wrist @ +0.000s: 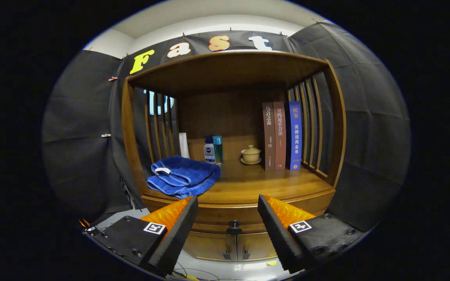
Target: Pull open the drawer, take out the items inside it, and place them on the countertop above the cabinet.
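Spread tongs (228,212) frame the smooth wooden drawer's (229,227) round knob (233,224).

Black cloth booth wall (369,113) wraps round w/ white ceiling (209,11) at 12 o'clock, pale floor (225,269) w/ loose cables at 6.

The wooden cabinet (233,203) stands at the centre of the frame, with slatted side walls and a roof panel over its countertop (264,181). A folded blue towel (184,176) lies at the front left of the countertop. Behind it, centre-left, a white tube (184,145), a small dark-capped bottle (209,150) and a teal bottle (218,149) stand upright. A lidded cup on a saucer (251,155) sits at centre rear. Three books (282,136) stand upright at the right.
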Available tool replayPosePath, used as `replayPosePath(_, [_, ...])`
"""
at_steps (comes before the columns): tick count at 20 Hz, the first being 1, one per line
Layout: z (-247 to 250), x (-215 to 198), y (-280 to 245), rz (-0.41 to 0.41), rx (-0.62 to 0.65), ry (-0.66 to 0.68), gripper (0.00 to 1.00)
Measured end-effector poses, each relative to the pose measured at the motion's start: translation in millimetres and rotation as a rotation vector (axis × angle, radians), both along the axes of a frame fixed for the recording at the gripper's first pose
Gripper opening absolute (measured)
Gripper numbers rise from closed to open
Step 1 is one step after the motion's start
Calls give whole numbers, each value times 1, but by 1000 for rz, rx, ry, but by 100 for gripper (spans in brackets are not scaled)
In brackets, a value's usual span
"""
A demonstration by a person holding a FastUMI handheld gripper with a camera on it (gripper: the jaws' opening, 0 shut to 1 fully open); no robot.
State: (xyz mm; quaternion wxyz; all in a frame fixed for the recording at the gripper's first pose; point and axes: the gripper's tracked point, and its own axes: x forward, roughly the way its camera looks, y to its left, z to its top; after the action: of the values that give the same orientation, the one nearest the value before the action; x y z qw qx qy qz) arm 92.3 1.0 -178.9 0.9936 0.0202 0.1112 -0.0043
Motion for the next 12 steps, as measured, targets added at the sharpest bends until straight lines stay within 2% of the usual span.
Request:
replayPosePath(7, [-86,35,-10,-40,30,104,100])
replayPosePath(12, [-129,52,-10,-48,27,150,100])
